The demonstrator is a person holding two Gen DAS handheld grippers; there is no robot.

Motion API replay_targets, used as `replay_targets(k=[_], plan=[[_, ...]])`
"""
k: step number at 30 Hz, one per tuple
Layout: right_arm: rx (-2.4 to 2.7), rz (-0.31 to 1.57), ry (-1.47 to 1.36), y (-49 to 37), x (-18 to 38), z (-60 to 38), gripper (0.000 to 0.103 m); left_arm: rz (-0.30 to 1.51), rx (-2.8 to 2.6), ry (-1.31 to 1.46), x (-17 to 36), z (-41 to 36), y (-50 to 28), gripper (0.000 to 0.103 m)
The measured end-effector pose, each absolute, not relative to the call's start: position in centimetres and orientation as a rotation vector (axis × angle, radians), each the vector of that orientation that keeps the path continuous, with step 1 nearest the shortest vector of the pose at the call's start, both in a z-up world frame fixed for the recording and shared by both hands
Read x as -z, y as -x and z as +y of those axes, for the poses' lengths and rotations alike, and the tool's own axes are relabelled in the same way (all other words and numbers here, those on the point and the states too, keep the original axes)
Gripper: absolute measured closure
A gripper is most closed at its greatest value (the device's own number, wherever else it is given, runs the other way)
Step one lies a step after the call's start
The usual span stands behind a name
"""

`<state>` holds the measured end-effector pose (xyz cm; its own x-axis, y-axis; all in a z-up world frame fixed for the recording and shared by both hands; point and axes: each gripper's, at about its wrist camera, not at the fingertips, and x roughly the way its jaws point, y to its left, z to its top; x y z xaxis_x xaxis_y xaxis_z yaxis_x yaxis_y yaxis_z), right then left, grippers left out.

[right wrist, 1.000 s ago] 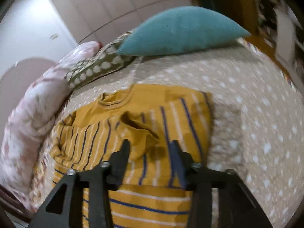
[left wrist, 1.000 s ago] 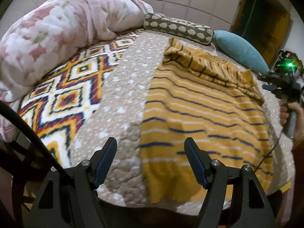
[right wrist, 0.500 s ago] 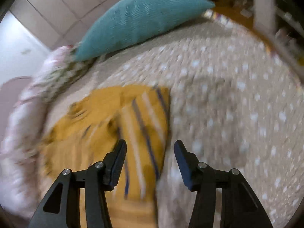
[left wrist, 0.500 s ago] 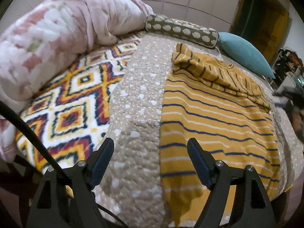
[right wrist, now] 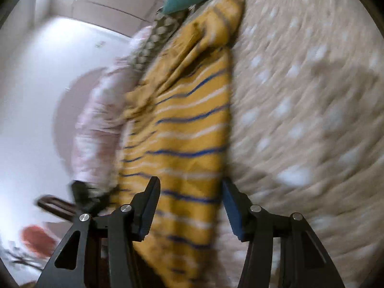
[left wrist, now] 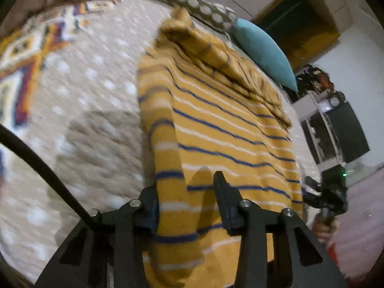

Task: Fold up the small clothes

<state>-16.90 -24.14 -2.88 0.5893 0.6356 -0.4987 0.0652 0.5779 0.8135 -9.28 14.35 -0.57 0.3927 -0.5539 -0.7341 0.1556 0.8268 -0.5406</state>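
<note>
A mustard-yellow shirt with blue and white stripes (left wrist: 228, 132) lies flat on the beige dotted quilt (left wrist: 96, 120), its sleeves folded across the far collar end. My left gripper (left wrist: 186, 199) is low over the shirt's near left edge. Its jaws are closing with the fabric between them, and the pads still stand apart. In the right wrist view, my right gripper (right wrist: 190, 204) straddles the shirt's (right wrist: 187, 124) near right edge with its jaws apart. That view is blurred. A hand holds the right gripper (left wrist: 312, 192) at the bed's near right side.
A teal pillow (left wrist: 264, 48) and a dotted bolster (left wrist: 187, 0) lie beyond the collar. A diamond-patterned blanket (left wrist: 24, 55) covers the left part of the bed, with a pink comforter (right wrist: 96, 124) behind it. A black cable (left wrist: 36, 158) crosses the left. Dark shelving (left wrist: 348, 132) stands at the right.
My left gripper dropped toward the shirt's near left edge and its jaws narrowed around the fabric. My right gripper swung from the collar end down to the near right edge.
</note>
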Motion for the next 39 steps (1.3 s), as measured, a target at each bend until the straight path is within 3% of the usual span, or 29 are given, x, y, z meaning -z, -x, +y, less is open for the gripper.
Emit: replay_targets(k=[7, 17, 18, 19, 21, 22, 30, 39], plan=[[-0.539, 0.864, -0.950, 18.7, 3.2, -20.4, 0.046, 1.043, 0.446, 0.465, 0.8, 13.8, 11.5, 0.065], [-0.497, 0.870, -0.761, 22.3, 2.6, -16.0, 0.052, 1.041, 0.336, 0.362, 0.5, 12.1, 13.3, 0.067], [-0.483, 0.870, -0.751, 22.3, 2.7, -15.9, 0.059, 1.045, 0.316, 0.343, 0.4, 11.8, 13.2, 0.072], [-0.457, 0.876, -0.740, 22.3, 2.8, -15.8, 0.073, 1.056, 0.261, 0.286, 0.1, 11.2, 13.1, 0.092], [-0.422, 0.907, -0.724, 22.1, 3.1, -15.8, 0.090, 1.066, 0.228, 0.246, -0.3, 10.8, 13.1, 0.096], [-0.433, 0.914, -0.738, 21.8, 3.1, -16.1, 0.092, 1.061, 0.217, 0.248, -0.9, 10.8, 13.4, 0.096], [-0.435, 0.879, -0.718, 26.0, 0.3, -20.0, 0.096, 1.007, 0.280, 0.237, -5.0, 11.1, 19.7, 0.096], [-0.390, 0.963, -0.714, 30.9, 2.7, -19.7, 0.096, 1.110, 0.283, 0.204, -1.1, 10.0, 22.9, 0.096]])
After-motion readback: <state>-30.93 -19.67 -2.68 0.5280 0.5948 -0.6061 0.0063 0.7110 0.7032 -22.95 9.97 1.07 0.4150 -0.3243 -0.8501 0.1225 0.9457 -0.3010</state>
